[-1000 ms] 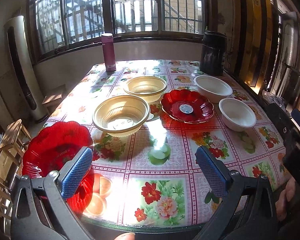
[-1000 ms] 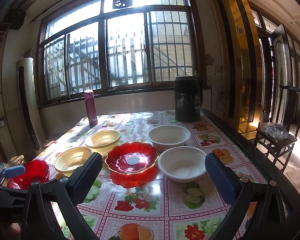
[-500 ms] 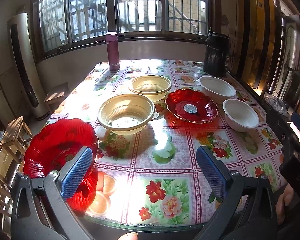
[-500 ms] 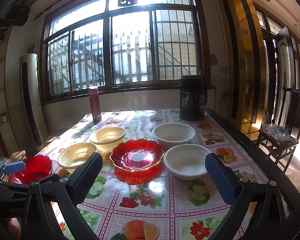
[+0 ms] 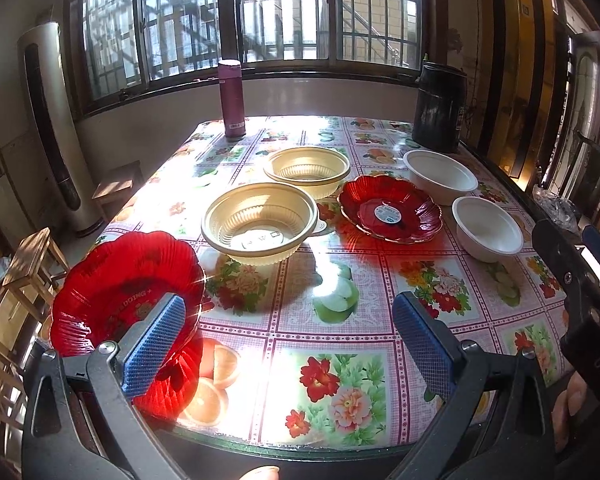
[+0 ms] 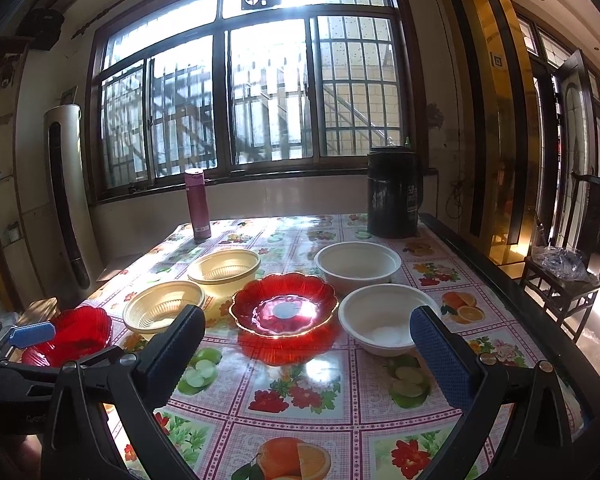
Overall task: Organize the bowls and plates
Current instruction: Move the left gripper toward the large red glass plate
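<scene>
On the flowered table (image 5: 340, 316) stand two red scalloped plates, two cream ribbed bowls and two white bowls. One red plate (image 5: 120, 292) (image 6: 76, 332) lies at the near left corner, right by my left gripper's left finger. The other red plate (image 5: 390, 208) (image 6: 284, 306) is mid-table. Cream bowls (image 5: 260, 224) (image 5: 308, 170) sit left of it, white bowls (image 5: 440, 176) (image 5: 488, 228) right of it. My left gripper (image 5: 288, 336) is open and empty above the near edge. My right gripper (image 6: 304, 348) is open and empty, facing the middle red plate.
A pink flask (image 5: 231, 98) and a black kettle (image 5: 440, 108) stand at the table's far end by the window. A wooden stool (image 5: 32, 260) is left of the table, a dark chair (image 6: 572, 272) on the right. A tall air conditioner (image 5: 52, 128) stands far left.
Both grippers have pulled back and risen a little, so the table looks farther away. Nothing on the table has moved. Both stay open.
</scene>
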`<state>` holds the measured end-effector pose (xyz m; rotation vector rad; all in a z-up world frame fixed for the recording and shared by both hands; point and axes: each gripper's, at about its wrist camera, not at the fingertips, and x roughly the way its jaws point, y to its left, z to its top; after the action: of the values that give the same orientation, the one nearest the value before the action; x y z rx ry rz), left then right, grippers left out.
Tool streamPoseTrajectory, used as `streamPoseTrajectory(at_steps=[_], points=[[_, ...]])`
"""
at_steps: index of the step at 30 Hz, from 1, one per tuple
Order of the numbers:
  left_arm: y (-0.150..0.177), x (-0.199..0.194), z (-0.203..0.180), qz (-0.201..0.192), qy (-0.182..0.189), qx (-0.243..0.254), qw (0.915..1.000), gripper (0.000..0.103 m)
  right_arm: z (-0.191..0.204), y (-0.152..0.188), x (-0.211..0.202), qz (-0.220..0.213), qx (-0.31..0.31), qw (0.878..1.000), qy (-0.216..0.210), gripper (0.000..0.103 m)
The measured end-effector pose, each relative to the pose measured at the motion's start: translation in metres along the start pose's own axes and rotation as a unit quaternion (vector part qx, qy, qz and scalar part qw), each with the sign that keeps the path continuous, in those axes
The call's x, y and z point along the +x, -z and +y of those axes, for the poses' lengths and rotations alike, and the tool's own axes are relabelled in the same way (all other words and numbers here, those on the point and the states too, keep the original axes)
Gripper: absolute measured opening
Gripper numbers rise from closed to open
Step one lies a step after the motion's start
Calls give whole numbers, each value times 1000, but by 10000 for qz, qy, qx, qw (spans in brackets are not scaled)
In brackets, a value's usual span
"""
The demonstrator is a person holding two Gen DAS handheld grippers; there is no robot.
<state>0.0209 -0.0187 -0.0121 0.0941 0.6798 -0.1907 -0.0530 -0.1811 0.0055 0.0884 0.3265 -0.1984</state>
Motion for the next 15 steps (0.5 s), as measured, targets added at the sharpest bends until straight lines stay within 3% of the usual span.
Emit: streamPoseTrajectory(at_steps=[7, 15], points=[[4, -2, 13, 0, -160, -60, 9999, 103, 16, 1, 3, 55, -93, 9997, -206, 103], [15, -7, 58, 10, -515, -367, 9980, 103, 60, 1, 8, 143, -375, 9971, -643, 103]])
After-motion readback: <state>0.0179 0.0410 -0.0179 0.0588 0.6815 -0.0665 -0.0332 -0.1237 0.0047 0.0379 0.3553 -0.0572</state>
